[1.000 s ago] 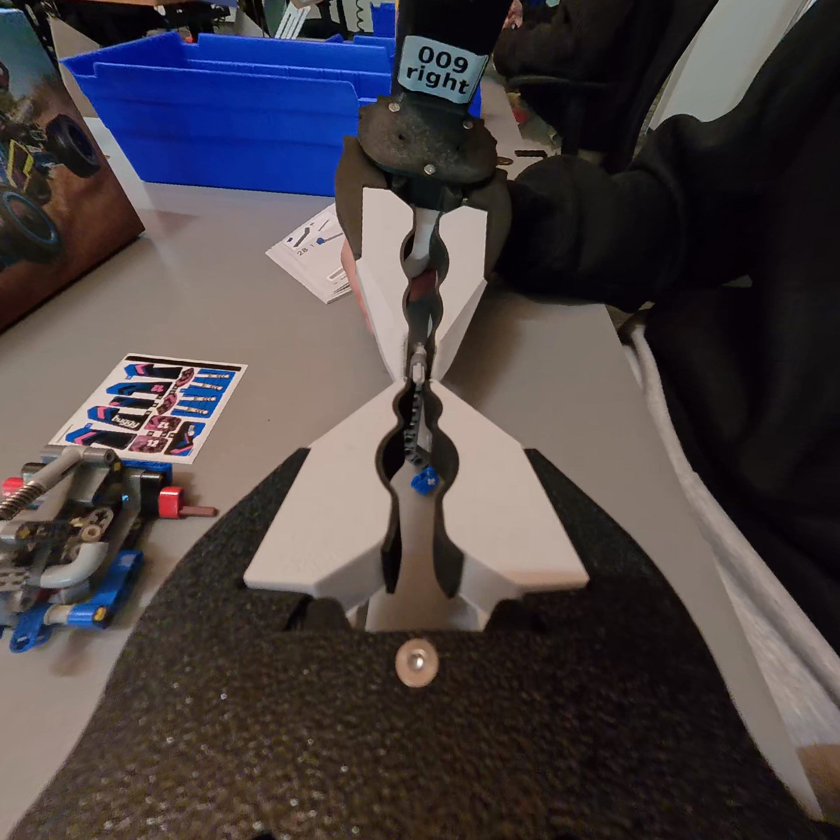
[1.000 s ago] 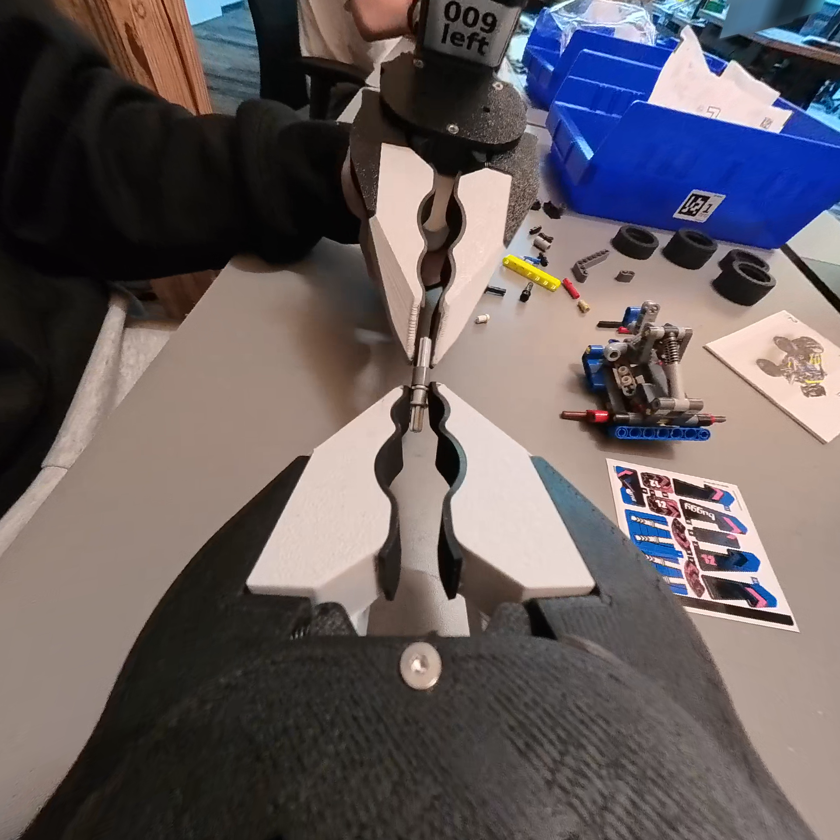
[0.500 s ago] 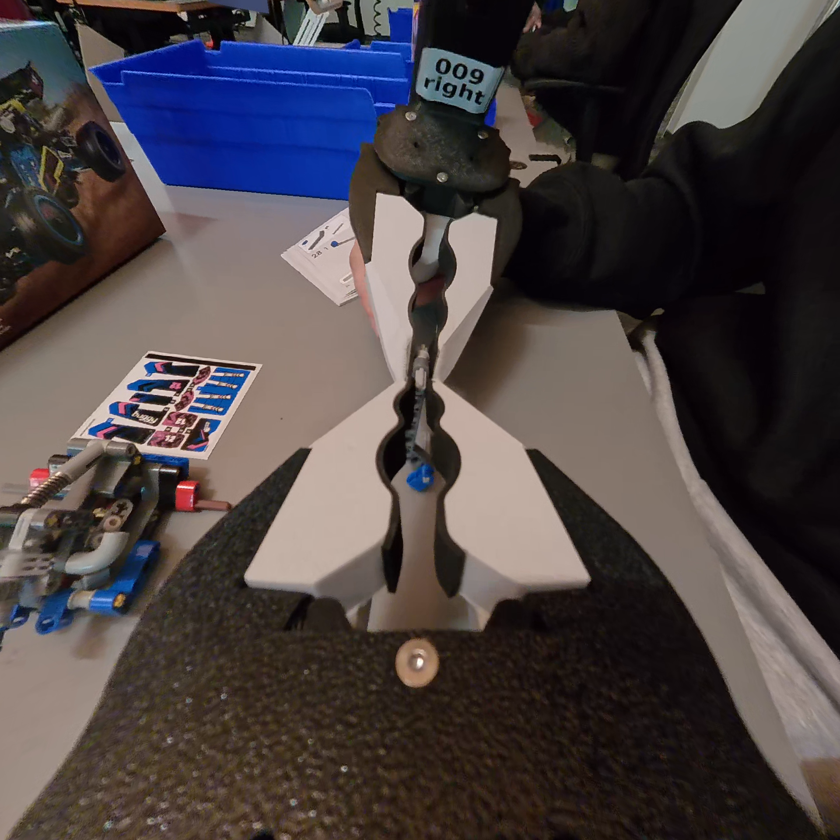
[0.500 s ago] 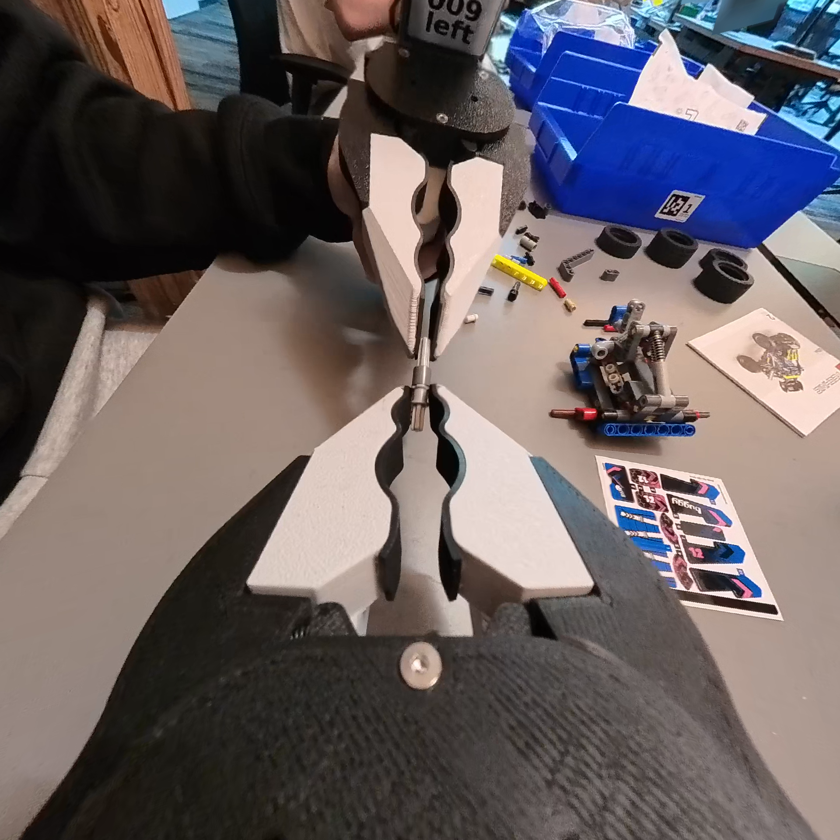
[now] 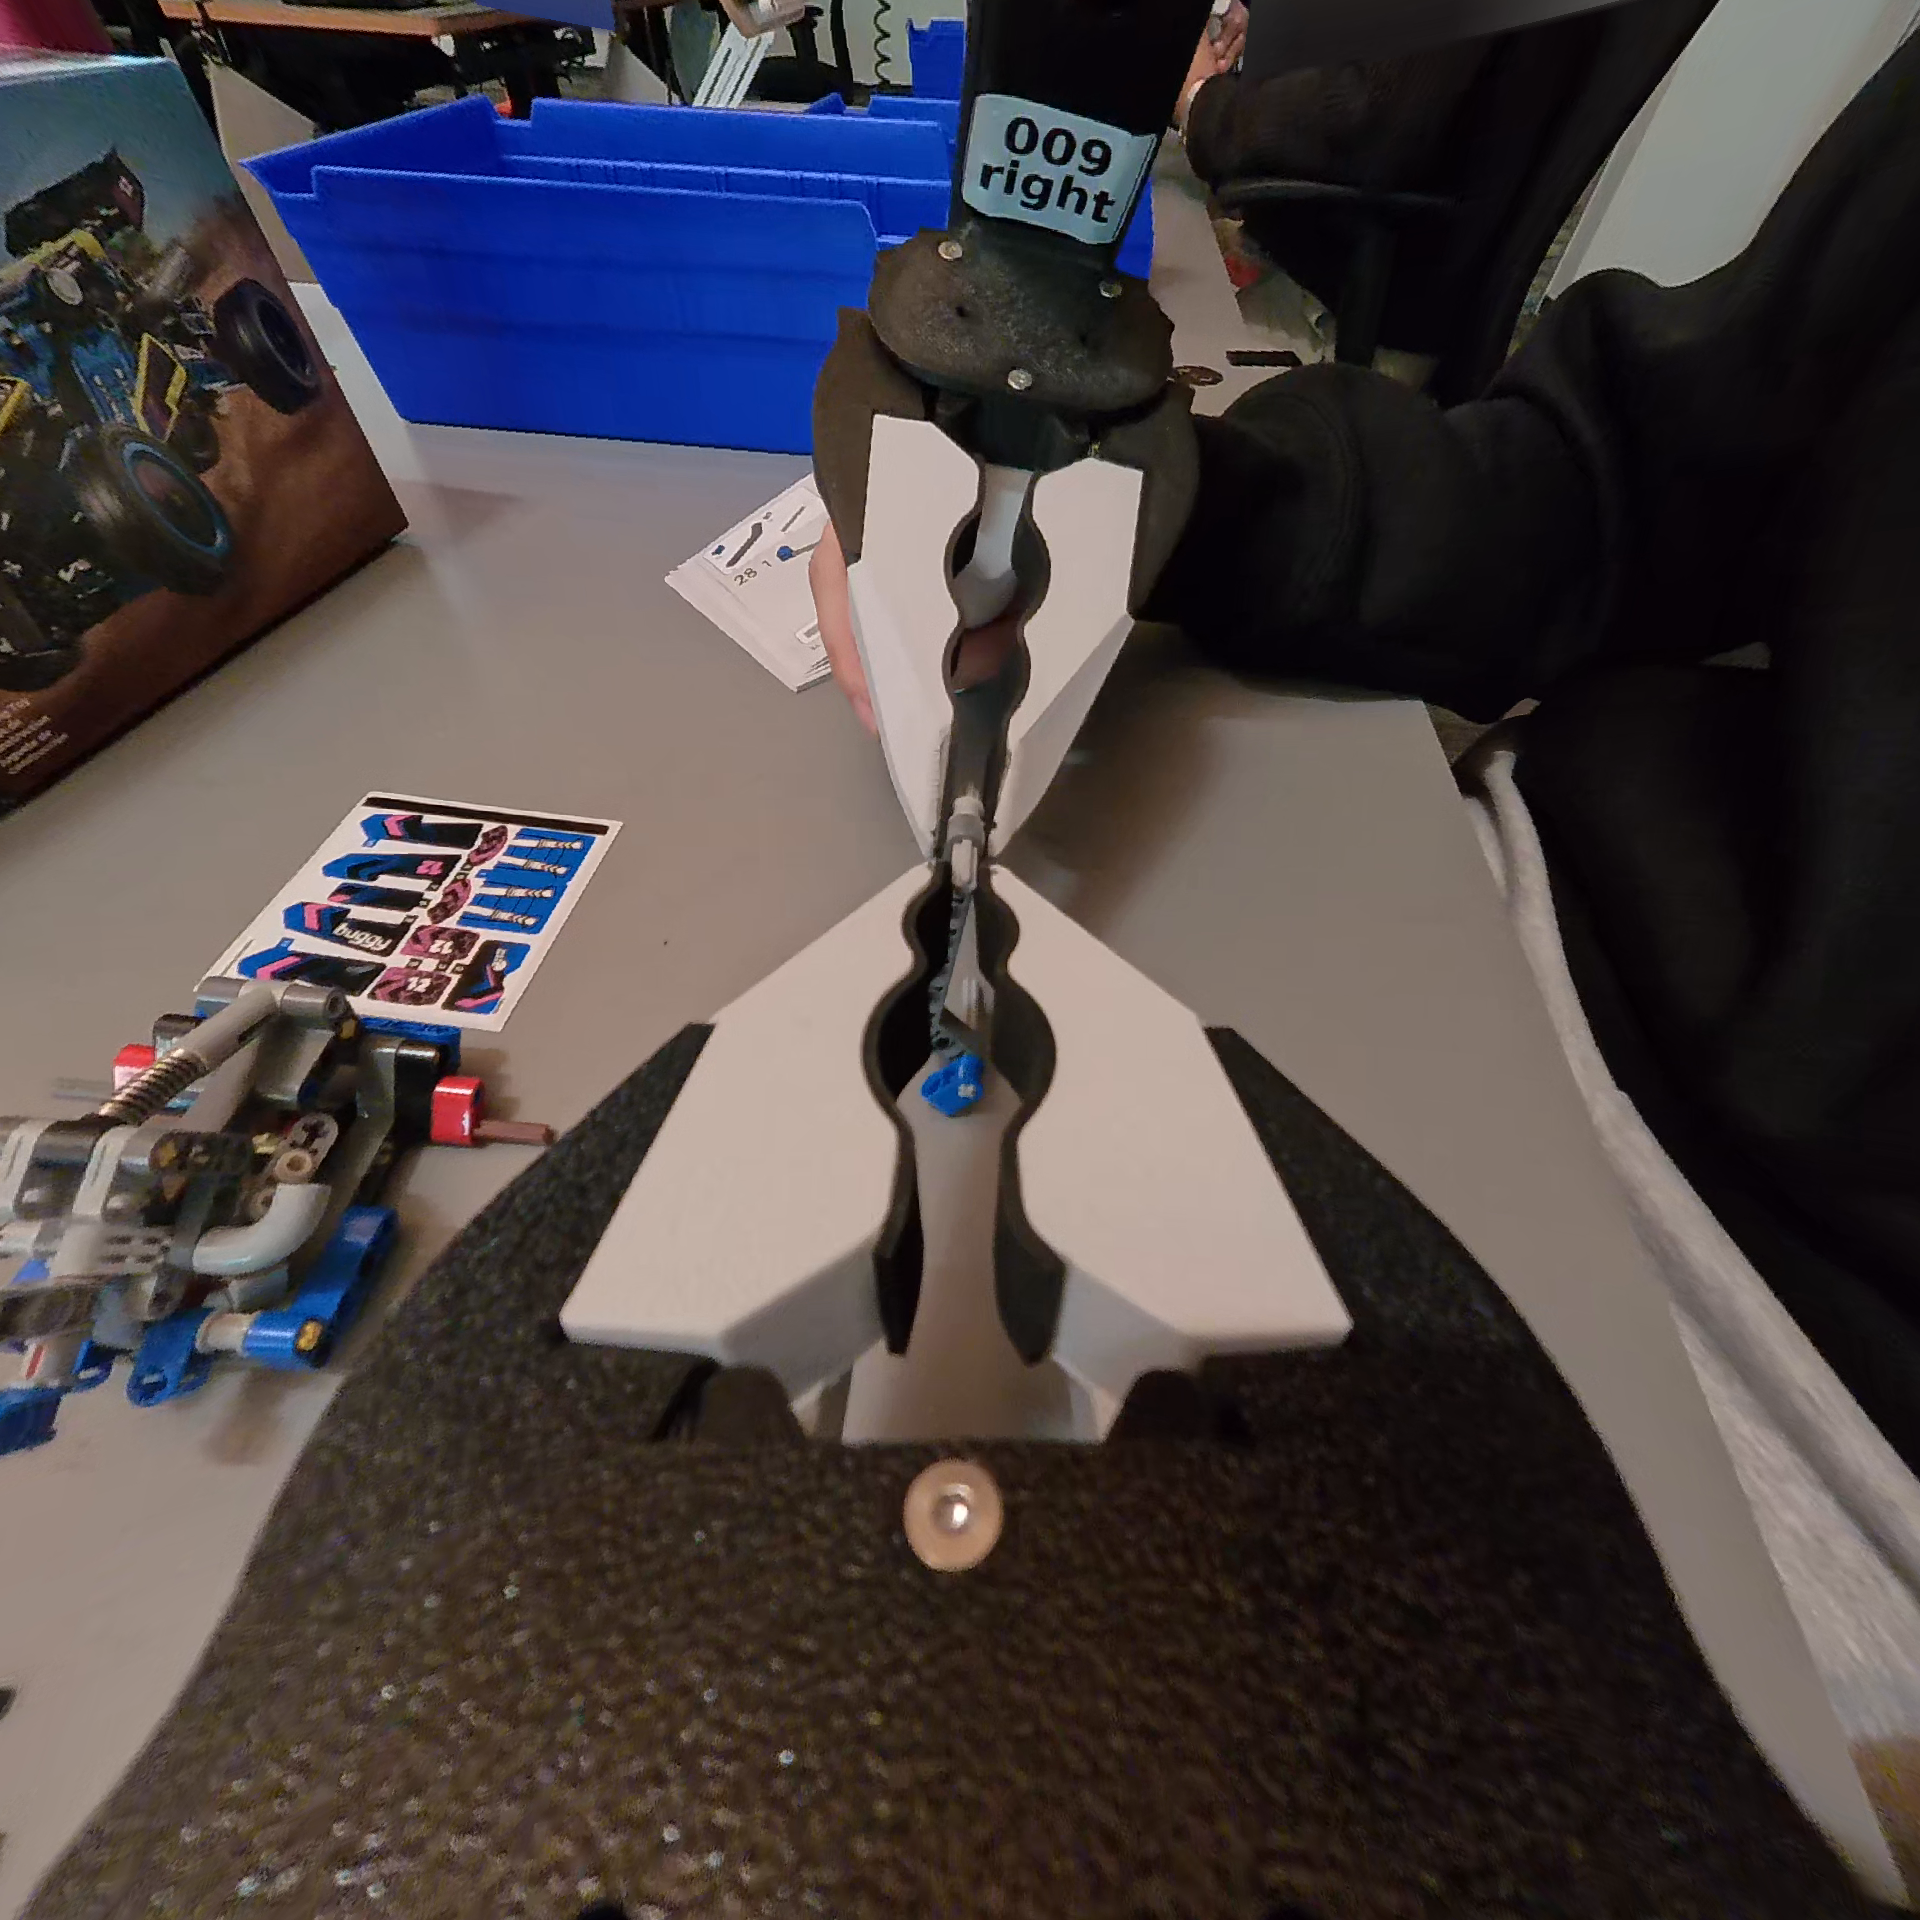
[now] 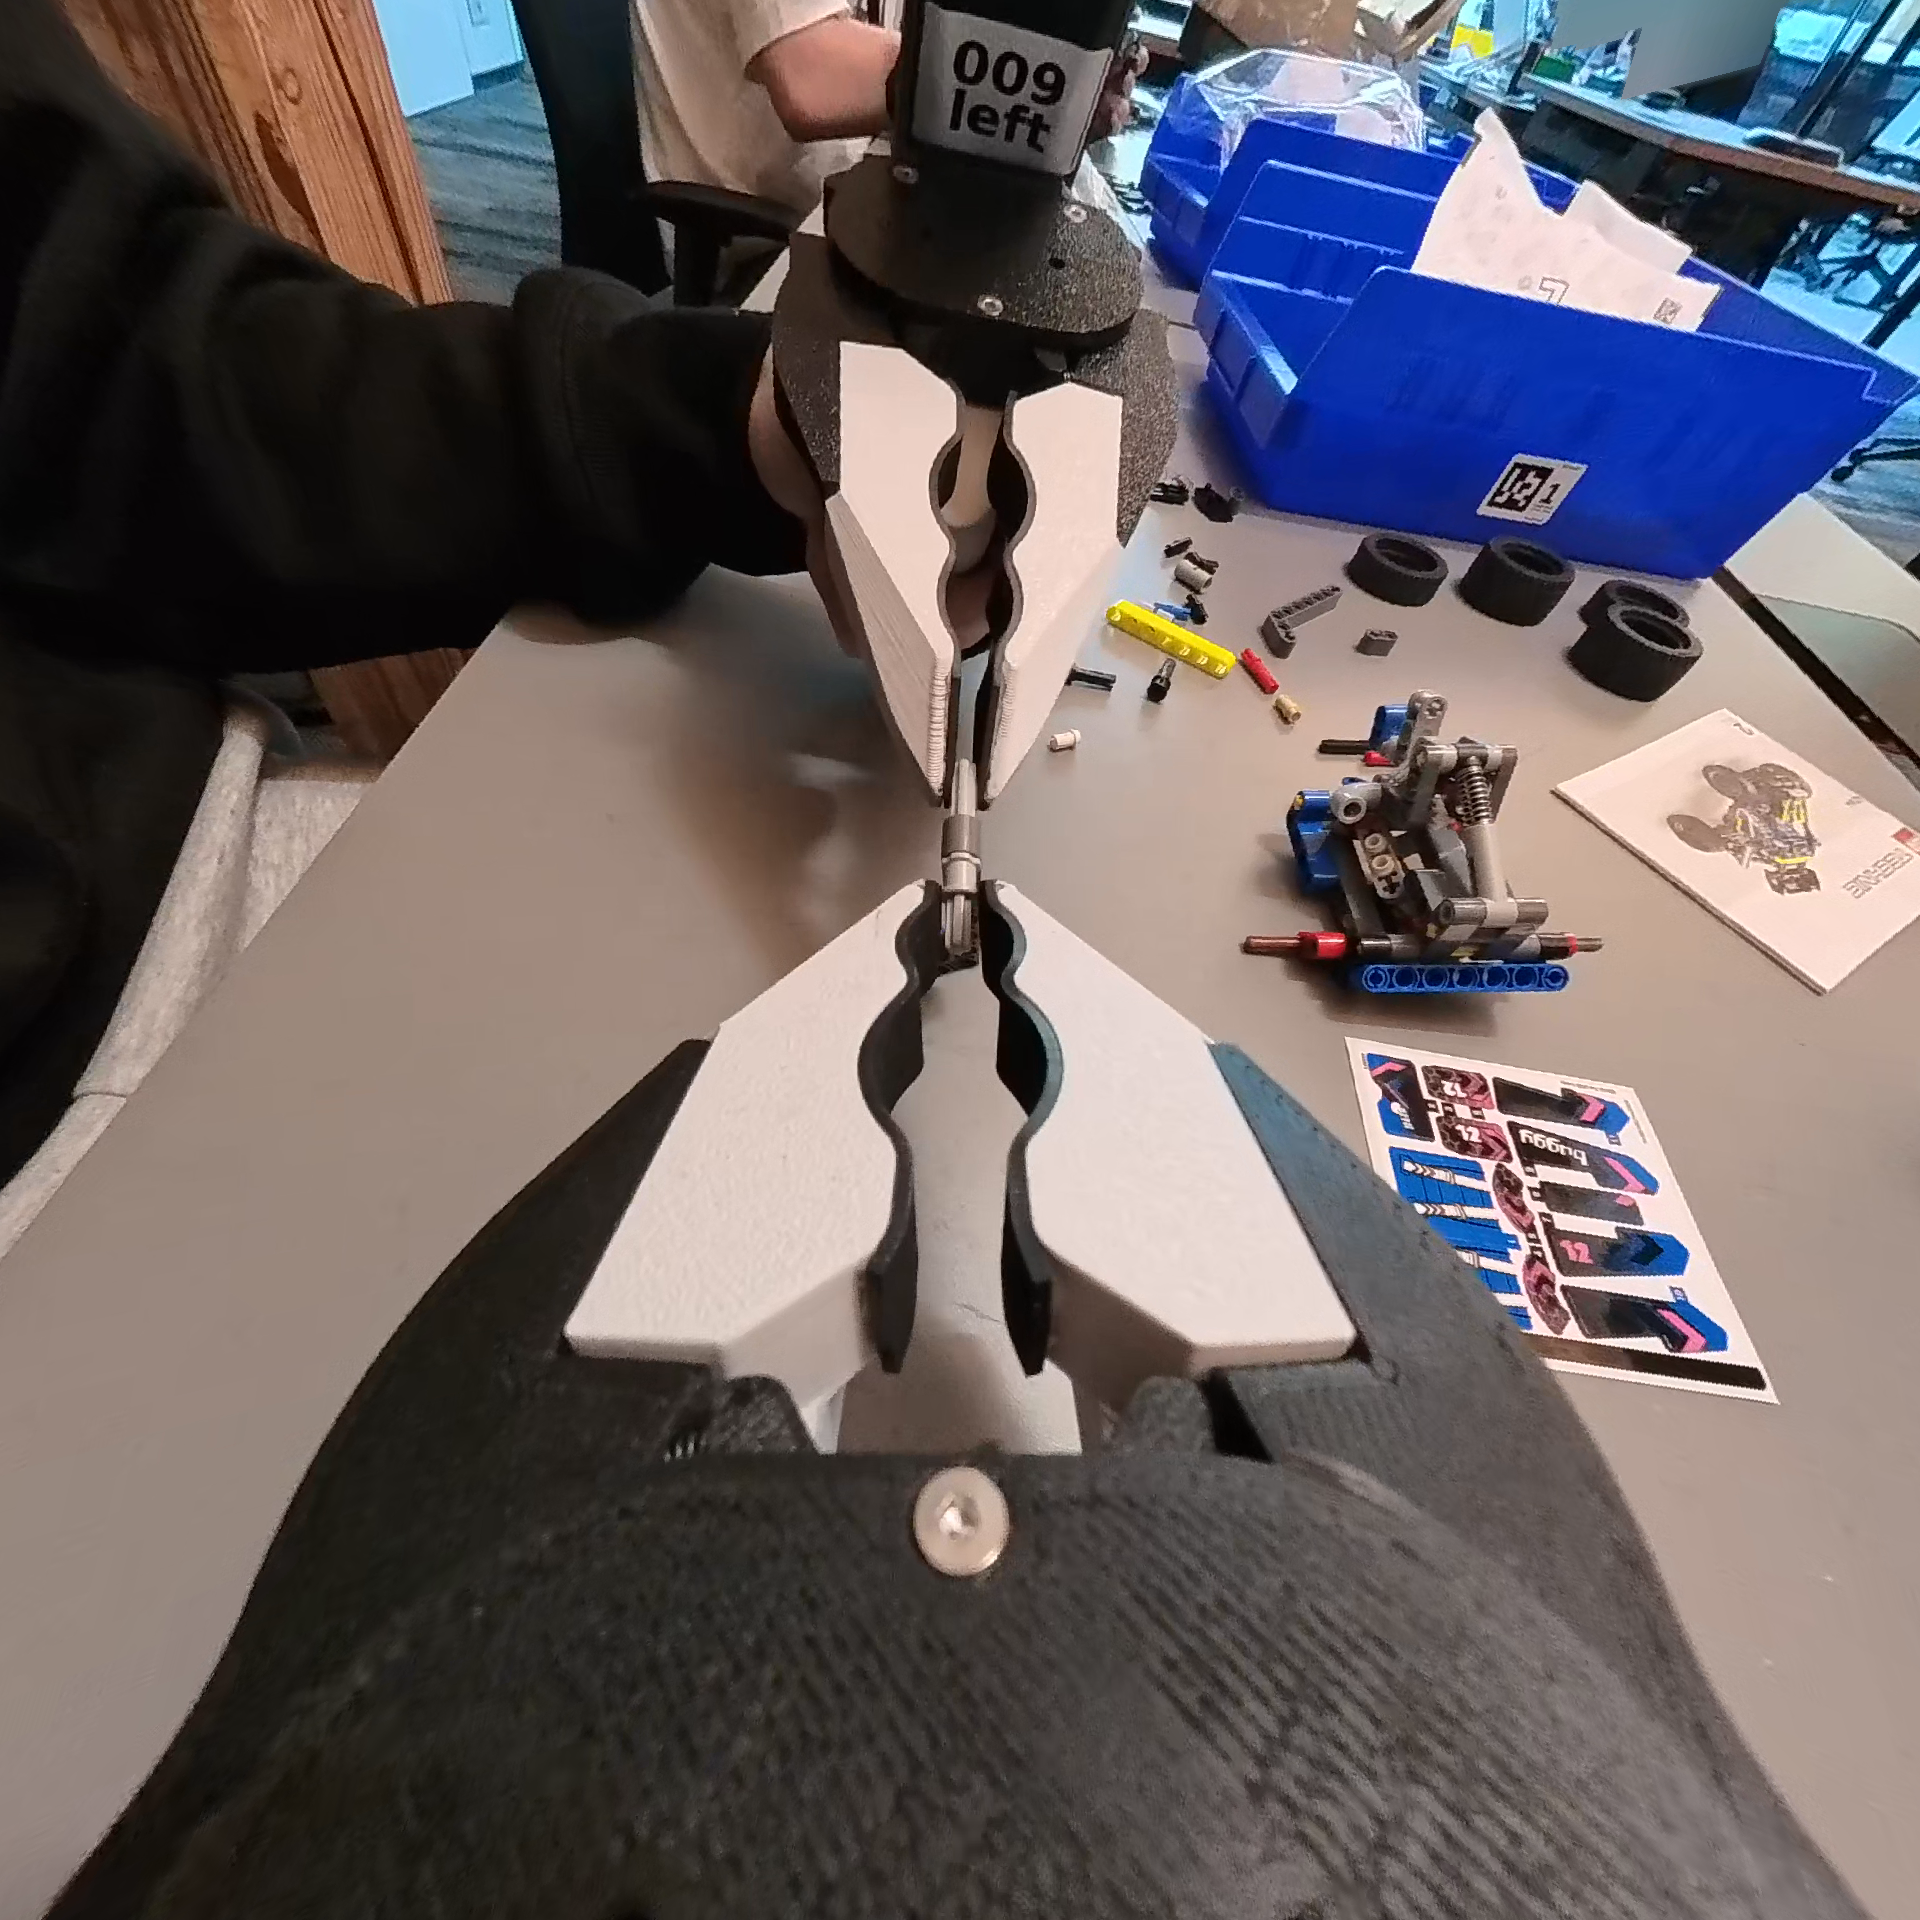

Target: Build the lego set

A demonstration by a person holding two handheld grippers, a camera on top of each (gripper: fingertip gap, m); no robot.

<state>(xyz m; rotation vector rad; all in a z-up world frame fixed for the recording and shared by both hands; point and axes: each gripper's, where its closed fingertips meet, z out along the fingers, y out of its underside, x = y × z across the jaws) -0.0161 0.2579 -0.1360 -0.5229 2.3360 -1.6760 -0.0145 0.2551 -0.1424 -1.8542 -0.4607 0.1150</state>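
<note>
My left gripper [image 5: 961, 883] is shut on a thin black beam [image 5: 951, 987] with a blue pin [image 5: 954, 1086] at its near end. My right gripper [image 6: 961, 894] is shut on a small grey pin [image 6: 961, 852]. The two grippers meet tip to tip above the grey table. The grey pin [image 5: 964, 831] bridges the gap and reaches the end of the black beam [image 6: 971, 696] between the left gripper's [image 6: 966, 790] fingers. The right gripper [image 5: 961, 831] faces me in the left wrist view. Whether the pin sits in the beam is hidden.
A part-built buggy chassis [image 6: 1423, 883] [image 5: 187, 1174], a sticker sheet [image 6: 1538, 1195] [image 5: 416, 914], several black tyres [image 6: 1507, 577], loose small parts [image 6: 1174, 644] and instruction booklets [image 6: 1745, 842] [image 5: 769, 592] lie on the table [image 6: 582, 935]. Blue bins [image 6: 1558, 384] [image 5: 582, 270] and the set's box [image 5: 135, 395] stand behind. A person's dark sleeves flank both grippers. The tips of both grippers are at nearly the same place.
Both grippers stay shut on their parts. In the right wrist view the gap between the two grippers' tips has widened a little, and more of the grey pin shows.
</note>
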